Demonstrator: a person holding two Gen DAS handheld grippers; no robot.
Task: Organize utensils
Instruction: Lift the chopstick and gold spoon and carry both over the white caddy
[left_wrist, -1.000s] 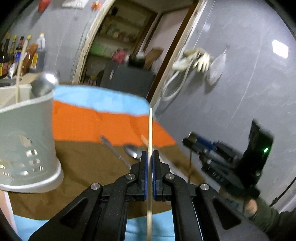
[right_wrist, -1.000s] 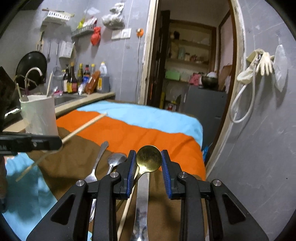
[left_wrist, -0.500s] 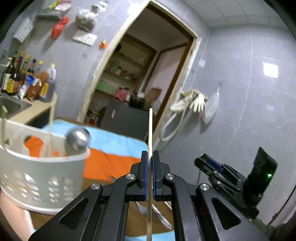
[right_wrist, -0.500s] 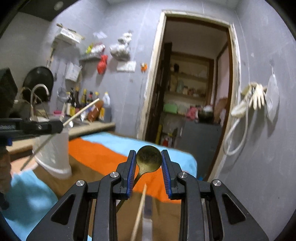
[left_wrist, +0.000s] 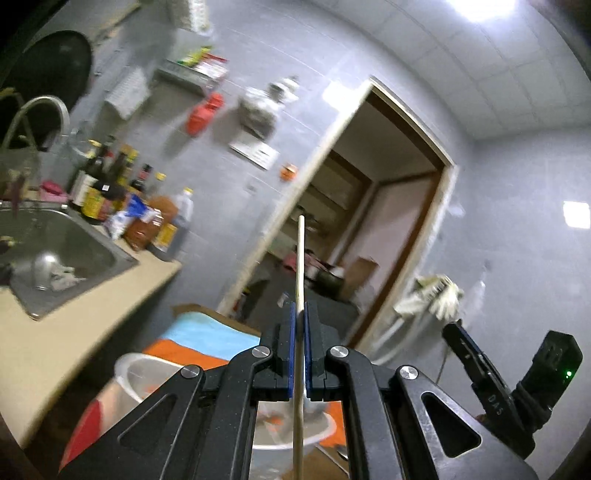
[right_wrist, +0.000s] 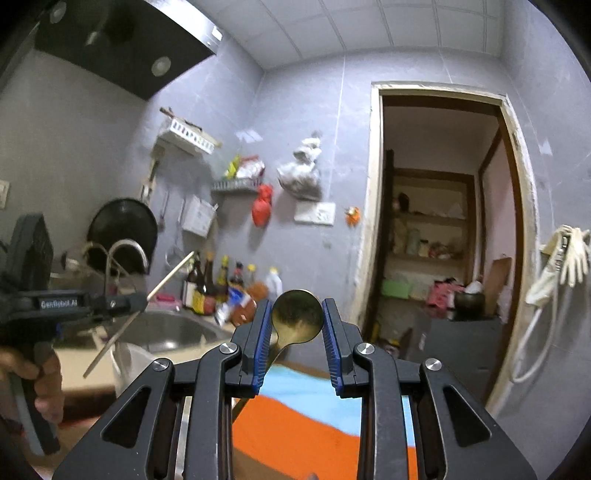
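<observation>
My left gripper (left_wrist: 300, 317) is shut on a thin wooden chopstick (left_wrist: 300, 266) that sticks up past the blue pads. Below and behind its jaws stands the white utensil holder (left_wrist: 133, 373), largely hidden by the gripper body. My right gripper (right_wrist: 297, 325) is shut on a gold spoon (right_wrist: 296, 314), its bowl upright between the pads. In the right wrist view the left gripper (right_wrist: 142, 301) shows at the left with the chopstick (right_wrist: 162, 282) slanting through it, above the white utensil holder (right_wrist: 129, 360). In the left wrist view the right gripper (left_wrist: 461, 343) sits at the lower right.
A steel sink (left_wrist: 55, 251) with a tap (left_wrist: 40, 110) is set in a beige counter (left_wrist: 55, 332) at the left. Bottles (right_wrist: 221, 284) line the wall behind it. A striped blue, orange and brown cloth (right_wrist: 306, 417) covers the table. A doorway (right_wrist: 443, 240) opens at the right.
Both grippers have risen and swung left toward the sink, each still holding its utensil. The white holder has dropped from the left of the left wrist view to below the jaws.
</observation>
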